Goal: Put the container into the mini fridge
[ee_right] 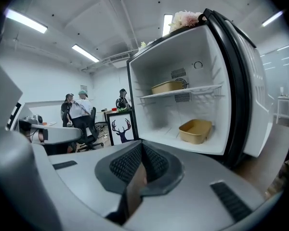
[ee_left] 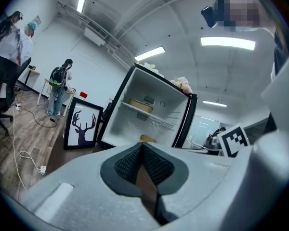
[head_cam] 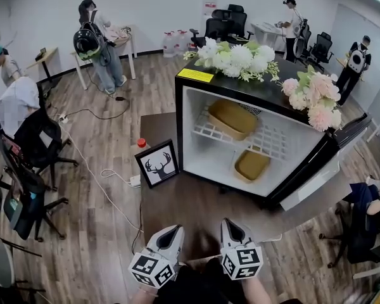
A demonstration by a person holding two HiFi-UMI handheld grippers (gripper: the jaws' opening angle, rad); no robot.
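Mostly we see a large office room with a wooden floor [head_cam: 107,138], where several people stand or sit far behind, well apart from our work place. Near us is a dark brown table [head_cam: 177,211], and on it stands the mini fridge [head_cam: 191,138]. It is black outside and white inside, and its door [head_cam: 316,182] is swung fully open to our right. On top of the fridge lie white flowers [head_cam: 234,59] at the back and pink flowers [head_cam: 313,100] at the right corner. Just beside the fridge, on its left, a framed deer picture [head_cam: 158,164] stands upright on the table, and a bottle with a red cap [head_cam: 140,145] is partly hidden behind the frame.

Inside the fridge we find two tan containers. The upper container [head_cam: 232,118] rests on the white wire shelf, toward the back. The lower container [head_cam: 251,164] sits on the fridge floor, under the shelf and more to the right. Both look empty in the right gripper view.

Finally, the left gripper [head_cam: 170,233] and the right gripper [head_cam: 232,232] are side by side at the near edge of the table, well apart from the fridge and pointing toward it. The fingers of each one are pressed together, and neither holds anything.
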